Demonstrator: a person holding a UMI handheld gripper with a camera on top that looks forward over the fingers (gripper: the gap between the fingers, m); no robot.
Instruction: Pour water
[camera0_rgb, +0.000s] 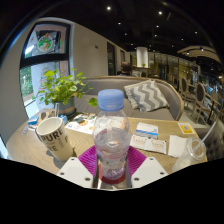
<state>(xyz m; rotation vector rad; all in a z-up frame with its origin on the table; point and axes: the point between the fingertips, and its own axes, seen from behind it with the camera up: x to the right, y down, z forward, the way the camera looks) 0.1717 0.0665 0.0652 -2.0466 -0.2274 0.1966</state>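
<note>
Gripper (112, 172) clamped on 1 capped water bottle (111, 135), held upright above the counter (160, 150); mug (54, 136) sits just left. Your risk: bottle slipping when tilted, water missing the mug.

The white mug (55, 135) on the bench, left of the water bottle (111, 133), carries large dark letters, too partial to read for certain; the bottle's label and the papers (150, 137) show no legible text
</note>
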